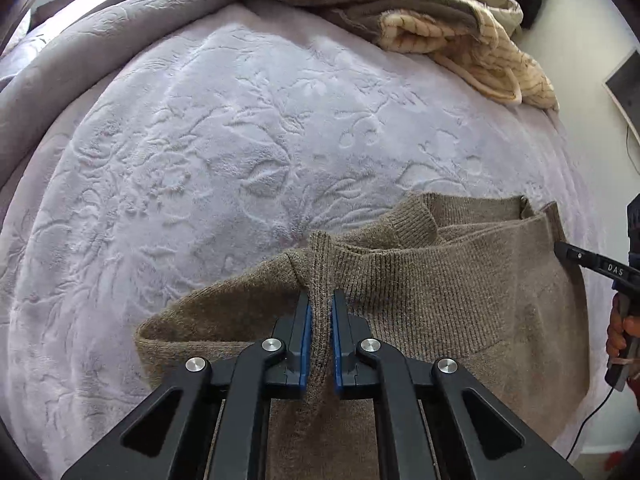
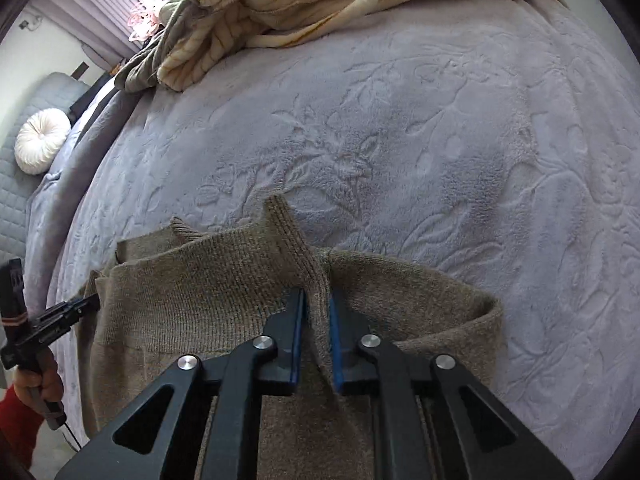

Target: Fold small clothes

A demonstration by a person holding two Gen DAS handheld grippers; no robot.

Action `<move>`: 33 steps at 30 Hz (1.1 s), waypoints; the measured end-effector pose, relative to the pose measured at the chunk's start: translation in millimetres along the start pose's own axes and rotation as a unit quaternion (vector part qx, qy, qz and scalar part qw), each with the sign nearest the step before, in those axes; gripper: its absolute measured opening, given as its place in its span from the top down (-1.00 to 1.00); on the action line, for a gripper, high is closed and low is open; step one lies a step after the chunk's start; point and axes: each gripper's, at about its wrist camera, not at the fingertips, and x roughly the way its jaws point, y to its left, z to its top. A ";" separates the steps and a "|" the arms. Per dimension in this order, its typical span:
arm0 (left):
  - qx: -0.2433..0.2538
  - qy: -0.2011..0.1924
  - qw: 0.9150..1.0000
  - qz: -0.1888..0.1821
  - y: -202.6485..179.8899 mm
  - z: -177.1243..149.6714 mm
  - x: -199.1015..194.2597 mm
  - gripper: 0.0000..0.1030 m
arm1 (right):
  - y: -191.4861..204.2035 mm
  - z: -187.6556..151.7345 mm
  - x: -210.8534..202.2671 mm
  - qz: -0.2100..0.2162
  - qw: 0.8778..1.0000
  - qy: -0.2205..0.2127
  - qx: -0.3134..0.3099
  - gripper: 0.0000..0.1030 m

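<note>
A brown knitted sweater (image 1: 460, 292) lies on the pale lilac embossed blanket (image 1: 224, 152) near the bed's front edge. My left gripper (image 1: 320, 300) is shut on a pinched ridge of the sweater's ribbed edge. My right gripper (image 2: 318, 300) is shut on another pinched ridge of the same sweater (image 2: 200, 300). Each gripper shows at the side of the other's view: the right one (image 1: 560, 248) at the sweater's right edge, the left one (image 2: 94, 300) at its left edge. The knit under both grippers is hidden by the black fingers.
A heap of cream striped and grey-brown clothes (image 1: 460, 40) lies at the far side of the bed; it also shows in the right wrist view (image 2: 304, 4). A white round cushion (image 2: 42, 140) sits by a grey headboard. A grey folded blanket edge (image 1: 60, 64) runs along the left.
</note>
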 end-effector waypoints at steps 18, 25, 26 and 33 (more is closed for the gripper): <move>-0.021 -0.018 0.995 0.093 22.7 -28.5 -26.4 0.03 | -28.1 -23.2 -21.1 -0.009 0.999 -0.006 0.041 0.35; -0.126 0.050 0.991 0.001 41.2 -107.5 -63.9 -0.41 | -39.7 -103.5 -65.1 0.048 0.993 0.009 0.103 0.16; -0.151 0.059 0.987 -0.007 45.1 -122.6 -68.1 -0.41 | -43.1 -117.9 -71.4 0.056 0.991 0.009 0.119 0.16; -0.293 0.094 0.949 -0.065 49.2 -197.1 -70.6 -0.41 | -60.6 -202.3 -93.8 0.118 0.960 0.017 0.255 0.15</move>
